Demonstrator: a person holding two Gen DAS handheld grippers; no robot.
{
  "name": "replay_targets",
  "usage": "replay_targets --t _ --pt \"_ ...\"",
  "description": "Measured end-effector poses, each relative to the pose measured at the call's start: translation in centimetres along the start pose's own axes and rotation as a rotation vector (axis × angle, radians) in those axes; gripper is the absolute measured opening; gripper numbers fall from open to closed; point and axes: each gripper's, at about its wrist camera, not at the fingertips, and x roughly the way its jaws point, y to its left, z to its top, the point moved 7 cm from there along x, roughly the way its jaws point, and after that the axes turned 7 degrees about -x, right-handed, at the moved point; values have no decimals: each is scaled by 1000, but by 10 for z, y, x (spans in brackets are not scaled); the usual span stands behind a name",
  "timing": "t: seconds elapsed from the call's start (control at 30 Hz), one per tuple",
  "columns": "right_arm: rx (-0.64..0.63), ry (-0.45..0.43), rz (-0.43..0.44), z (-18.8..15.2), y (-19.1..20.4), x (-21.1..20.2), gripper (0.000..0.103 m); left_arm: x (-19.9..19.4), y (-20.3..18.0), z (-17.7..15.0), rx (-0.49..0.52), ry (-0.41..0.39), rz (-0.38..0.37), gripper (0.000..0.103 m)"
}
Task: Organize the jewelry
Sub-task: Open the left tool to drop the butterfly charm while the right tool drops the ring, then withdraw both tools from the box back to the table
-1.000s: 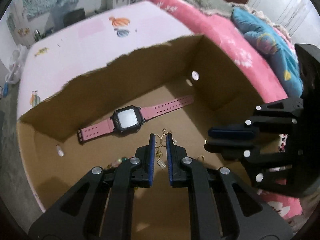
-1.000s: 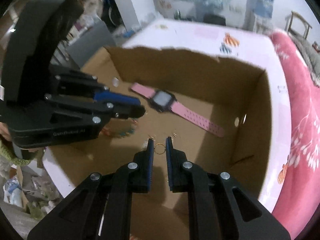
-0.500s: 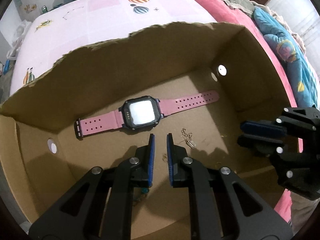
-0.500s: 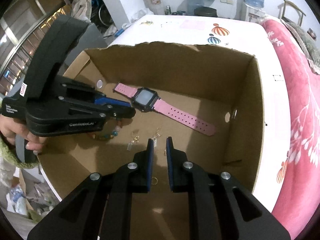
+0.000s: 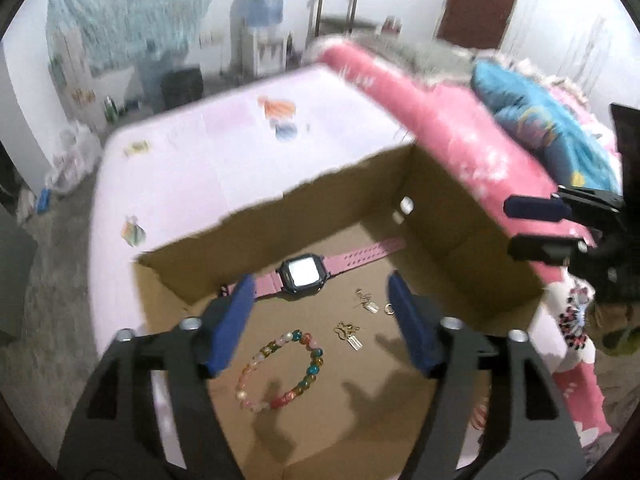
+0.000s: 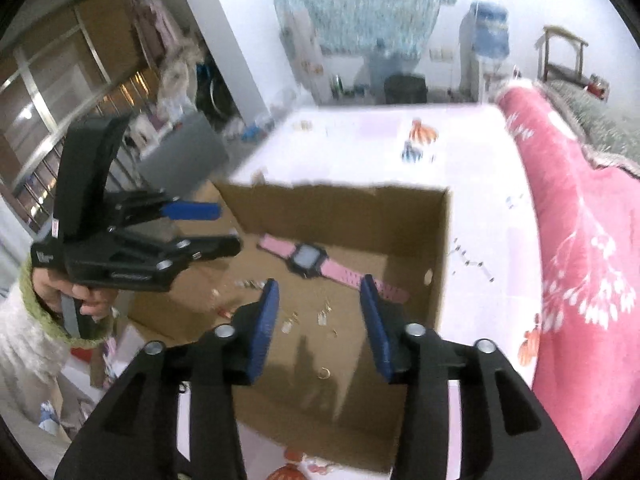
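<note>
Left tool (image 5: 320, 312) hangs above the cardboard box (image 5: 472, 240), jaws wide apart and just opened, nothing between the pads. Right tool (image 6: 318, 320) also over the box, jaws apart, just opened too, nothing gripped; less wide than the left. Each tool shows in the other's view, jaws parted: right one at the right edge of the left wrist view, left one at the left of the right wrist view, held by a hand (image 6: 76, 292) in a white fuzzy sleeve with a green cuff.

Box is open-topped with a ragged far edge and sits on a bed with a pale pink sheet (image 5: 192, 152). On the box floor: pink-strapped watch (image 5: 302, 274) lying flat near the far wall, face up. Beaded bracelet (image 5: 284, 372) with mixed colour beads lies nearer the camera, apart from the watch. Two small gold earrings with tags (image 5: 348, 334) lie between bracelet and watch, to the right. Small gold ring (image 5: 388, 311) just beside the farther earring. Right wrist view shows another small gold ring (image 6: 324, 373) near the front of the box. A pink floral quilt (image 5: 440, 128) lies just right of the box. Both frames motion-blurred.
</note>
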Motion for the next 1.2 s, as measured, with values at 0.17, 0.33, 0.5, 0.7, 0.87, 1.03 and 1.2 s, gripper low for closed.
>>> replay_targets --t 0.17,0.33,0.5,0.7,0.87,1.03,1.2 --pt "-10 -182 21 -14 8 -68 61 -73 -2 -25 12 -158 -20 86" --pt "7 -212 73 -67 24 -95 72 -113 -10 -81 17 -205 -97 94" --pt "121 -45 135 -132 40 -53 72 -85 -17 -145 17 -99 -77 95" --pt "157 112 113 -175 66 10 72 -6 -2 -204 -136 91 11 94" --pt "49 219 -100 -189 75 41 72 24 12 -220 -182 143 127 94" --pt "60 209 -146 -186 77 47 72 32 19 -226 -195 153 203 95" --pt "51 161 -179 -175 80 41 72 35 21 -227 -181 144 247 95"
